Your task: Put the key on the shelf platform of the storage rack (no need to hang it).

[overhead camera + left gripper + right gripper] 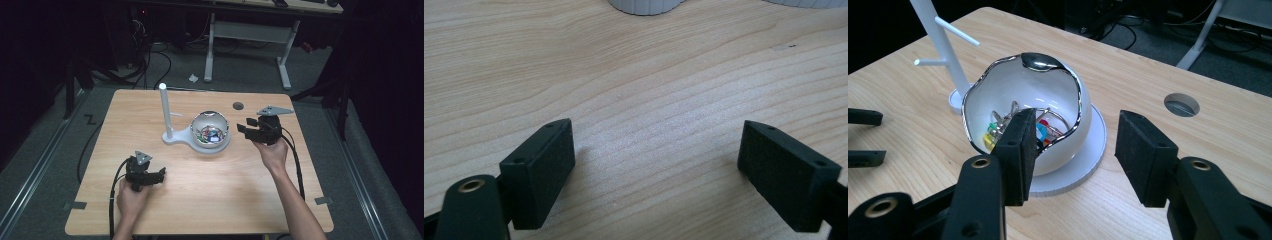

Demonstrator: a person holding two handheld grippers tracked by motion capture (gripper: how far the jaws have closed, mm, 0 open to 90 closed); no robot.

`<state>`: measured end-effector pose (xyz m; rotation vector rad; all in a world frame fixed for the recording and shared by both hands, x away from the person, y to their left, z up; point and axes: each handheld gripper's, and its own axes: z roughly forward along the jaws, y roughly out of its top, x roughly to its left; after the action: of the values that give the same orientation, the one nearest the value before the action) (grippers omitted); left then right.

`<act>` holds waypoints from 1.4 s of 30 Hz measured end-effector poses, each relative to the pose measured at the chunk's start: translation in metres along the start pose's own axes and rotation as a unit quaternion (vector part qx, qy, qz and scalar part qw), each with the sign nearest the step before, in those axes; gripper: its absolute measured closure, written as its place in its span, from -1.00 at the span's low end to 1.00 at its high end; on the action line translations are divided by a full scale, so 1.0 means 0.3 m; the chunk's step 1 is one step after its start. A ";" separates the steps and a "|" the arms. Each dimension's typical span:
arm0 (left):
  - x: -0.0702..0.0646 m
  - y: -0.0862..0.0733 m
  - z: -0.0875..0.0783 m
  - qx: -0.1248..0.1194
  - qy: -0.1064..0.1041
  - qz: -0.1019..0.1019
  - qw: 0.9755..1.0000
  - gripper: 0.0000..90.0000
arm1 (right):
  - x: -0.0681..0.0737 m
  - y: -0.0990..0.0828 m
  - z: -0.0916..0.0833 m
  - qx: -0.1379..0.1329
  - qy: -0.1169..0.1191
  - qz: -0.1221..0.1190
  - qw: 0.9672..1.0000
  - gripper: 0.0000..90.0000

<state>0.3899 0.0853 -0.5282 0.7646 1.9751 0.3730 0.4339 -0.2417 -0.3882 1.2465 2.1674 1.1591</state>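
Dim room, grey floor [45, 130] (cables [150, 60] strewn), white-legged desk [250, 30]

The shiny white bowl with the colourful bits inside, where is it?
In the high view the white bowl with the silver wavy rim sits near the table's middle, on the round base of the white peg stand, just left of the right gripper.

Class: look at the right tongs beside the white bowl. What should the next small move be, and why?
Probably ease the right tongs forward and down over the bowl. Their jaws stand open and empty just short of its rim, with the colourful keyrings inside untouched.
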 end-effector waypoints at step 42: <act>0.001 0.001 -0.001 0.000 -0.001 0.001 1.000 -0.65 | -0.040 -0.138 -0.225 0.021 -0.031 0.019 0.999 0.11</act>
<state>0.3897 0.0856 -0.5282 0.7675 1.9728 0.3729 0.3738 -0.2944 -0.3829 1.3305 2.1423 1.0802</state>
